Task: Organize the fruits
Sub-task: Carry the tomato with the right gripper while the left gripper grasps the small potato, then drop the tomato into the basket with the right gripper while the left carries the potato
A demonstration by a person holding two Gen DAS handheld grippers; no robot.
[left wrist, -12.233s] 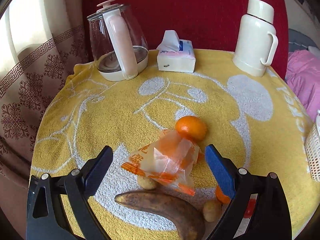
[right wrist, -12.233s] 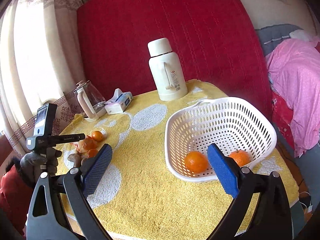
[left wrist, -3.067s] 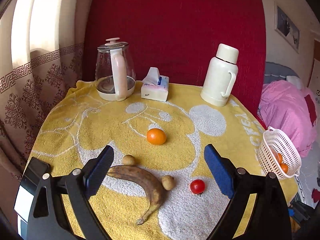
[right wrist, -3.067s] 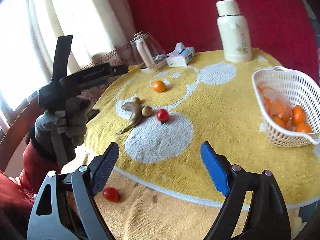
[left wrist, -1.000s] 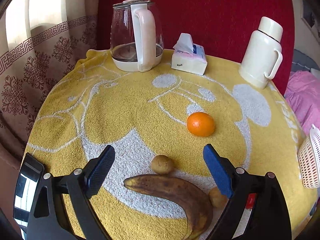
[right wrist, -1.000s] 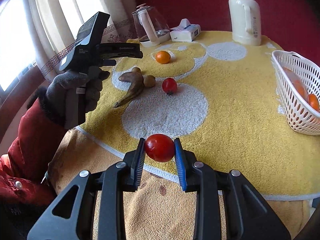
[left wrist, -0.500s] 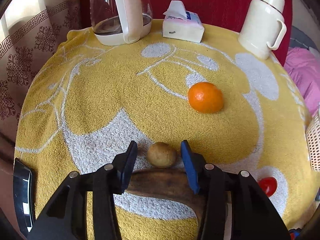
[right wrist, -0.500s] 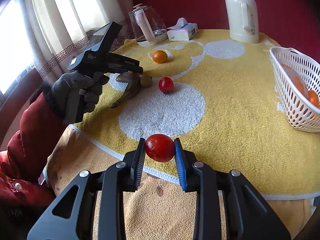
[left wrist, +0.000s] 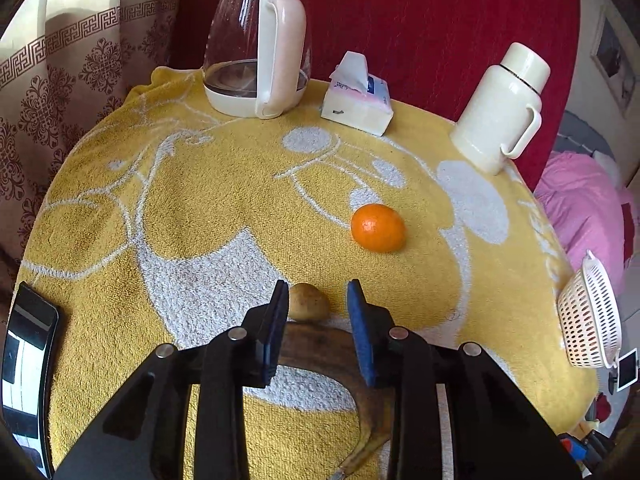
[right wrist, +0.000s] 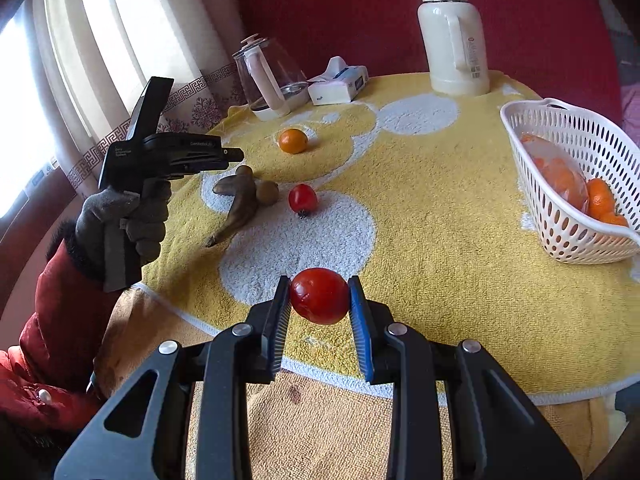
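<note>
Right gripper [right wrist: 319, 306], jaws clamped on a red tomato [right wrist: 319, 295] above the near table edge, carry to white basket [right wrist: 568, 236] judged next; left gripper [left wrist: 316, 312], jaws narrowed about a small brown fruit [left wrist: 308, 302] beside the banana [left wrist: 320, 346], firm contact uncertain.

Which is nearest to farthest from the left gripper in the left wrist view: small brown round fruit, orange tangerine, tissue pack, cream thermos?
1. Small brown round fruit: between the fingers of the left gripper.
2. Orange tangerine: ahead, slightly right.
3. Tissue pack: far edge, centre.
4. Cream thermos: far right; too close to the tissue pack to call.
</note>
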